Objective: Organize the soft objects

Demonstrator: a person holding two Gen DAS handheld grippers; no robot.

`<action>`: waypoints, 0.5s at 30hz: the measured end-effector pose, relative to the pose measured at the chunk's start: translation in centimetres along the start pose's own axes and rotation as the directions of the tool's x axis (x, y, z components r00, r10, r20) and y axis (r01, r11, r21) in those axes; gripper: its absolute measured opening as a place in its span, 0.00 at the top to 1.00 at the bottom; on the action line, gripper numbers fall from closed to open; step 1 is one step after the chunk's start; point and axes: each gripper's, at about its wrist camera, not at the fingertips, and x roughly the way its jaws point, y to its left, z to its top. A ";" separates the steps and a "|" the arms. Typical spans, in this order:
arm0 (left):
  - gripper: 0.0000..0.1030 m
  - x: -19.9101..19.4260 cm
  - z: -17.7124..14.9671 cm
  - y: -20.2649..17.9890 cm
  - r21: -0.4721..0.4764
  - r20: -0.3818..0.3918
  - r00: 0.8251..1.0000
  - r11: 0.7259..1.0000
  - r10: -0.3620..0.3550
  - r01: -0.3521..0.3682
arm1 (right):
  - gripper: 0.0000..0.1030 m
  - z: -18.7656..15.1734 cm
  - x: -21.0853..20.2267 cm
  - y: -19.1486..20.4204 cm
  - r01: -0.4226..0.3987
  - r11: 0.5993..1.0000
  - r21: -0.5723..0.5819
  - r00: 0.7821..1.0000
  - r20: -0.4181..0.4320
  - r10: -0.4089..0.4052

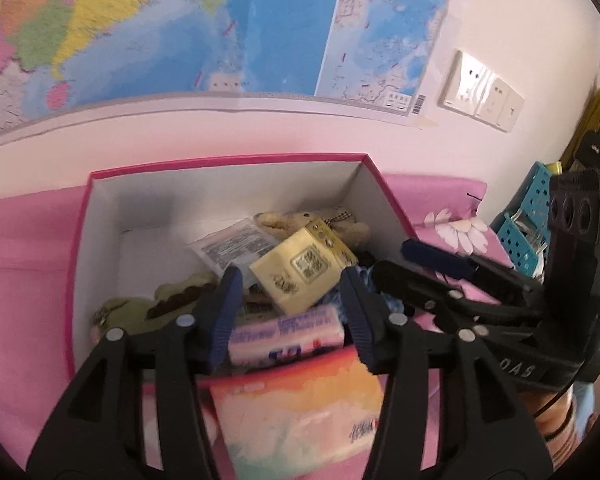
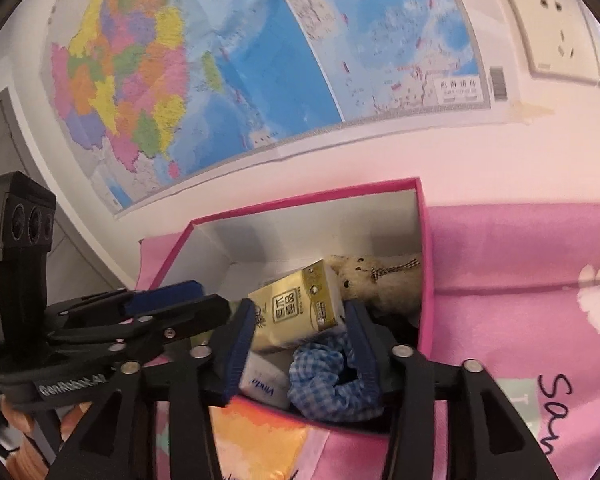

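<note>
A pink-rimmed white box (image 1: 100,216) stands on a pink cloth; its rim also shows in the right wrist view (image 2: 424,264). It holds a gold tissue pack (image 1: 300,272) (image 2: 296,308), a beige plush bear (image 1: 316,224) (image 2: 380,284), a green plush (image 1: 140,308), a clear packet (image 1: 232,244), a pink tissue pack (image 1: 288,336) and a blue checked scrunchie (image 2: 332,380). An orange tissue pack (image 1: 300,412) (image 2: 256,436) lies in front of the box. My left gripper (image 1: 292,316) is open over the box's near edge. My right gripper (image 2: 300,344) is open over the gold pack and scrunchie.
A large map (image 1: 220,28) and wall sockets (image 1: 480,92) are on the wall behind. Blue plastic baskets (image 1: 528,216) stand at the right. The pink flowered cloth (image 2: 520,280) extends right of the box. Each gripper shows in the other's view (image 1: 460,276) (image 2: 140,312).
</note>
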 end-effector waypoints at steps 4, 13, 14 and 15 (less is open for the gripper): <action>0.26 -2.9 -2.1 0.1 0.013 0.073 0.997 1.000 0.010 -0.011 | 0.32 -1.1 -2.0 1.1 0.023 0.998 -0.063 0.999 0.034 -0.021; 0.01 -7.9 -7.9 0.5 -0.014 0.162 0.981 0.994 0.109 -0.108 | 0.00 -6.4 -6.4 4.6 0.129 0.976 -0.175 0.988 0.112 -0.110; 0.01 -8.0 -8.6 0.6 -0.021 0.150 0.981 0.992 0.125 -0.123 | 0.00 -6.4 -6.4 4.6 0.129 0.976 -0.175 0.988 0.112 -0.110; 0.01 -8.1 -9.1 0.7 -0.029 0.144 0.979 0.990 0.141 -0.138 | 0.00 -7.9 -6.8 5.5 0.133 0.971 -0.197 0.987 0.114 -0.112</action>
